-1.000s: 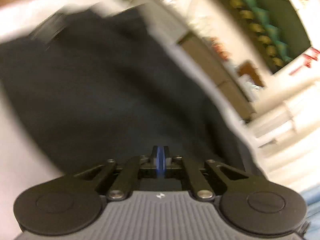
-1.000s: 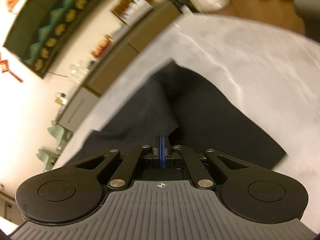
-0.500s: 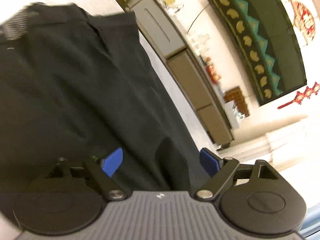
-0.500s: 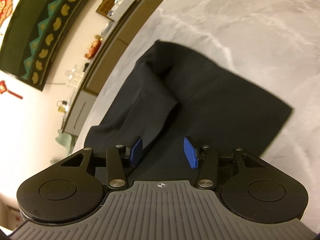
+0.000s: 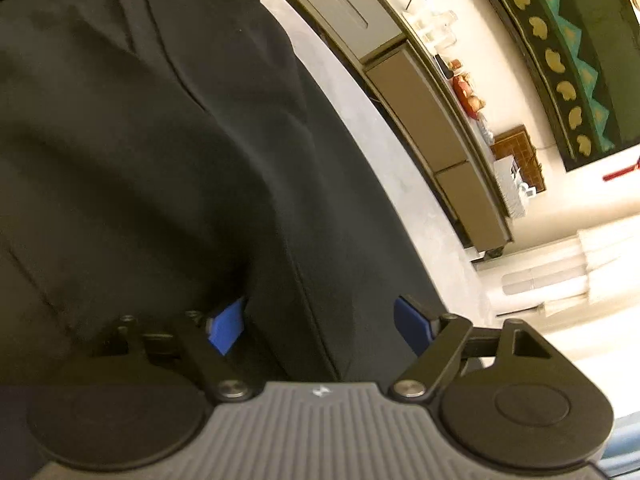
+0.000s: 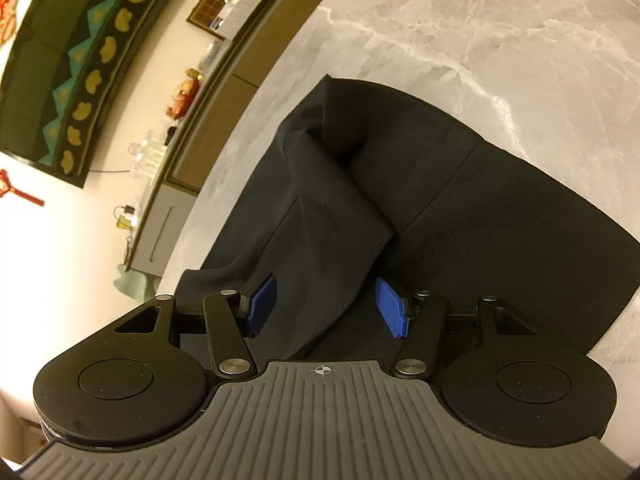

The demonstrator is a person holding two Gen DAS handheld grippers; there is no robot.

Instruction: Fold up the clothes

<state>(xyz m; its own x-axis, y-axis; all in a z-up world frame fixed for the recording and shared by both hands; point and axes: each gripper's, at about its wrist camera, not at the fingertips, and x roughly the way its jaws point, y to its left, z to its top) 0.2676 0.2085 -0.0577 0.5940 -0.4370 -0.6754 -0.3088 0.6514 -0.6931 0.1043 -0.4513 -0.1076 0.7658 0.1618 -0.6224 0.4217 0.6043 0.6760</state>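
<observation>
On the marble table (image 6: pixel 500 32), black trousers (image 6: pixel 460 208) lie folded.

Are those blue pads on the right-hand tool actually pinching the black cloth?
Apart. The right wrist view shows the right gripper open, its blue pads spread wide, with the black cloth lying on the marble table between them, unpinched.

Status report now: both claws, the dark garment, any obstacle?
Left claw open, right claw open, both empty. Black garment folded, lying on marble table. Nothing in the way.
</observation>
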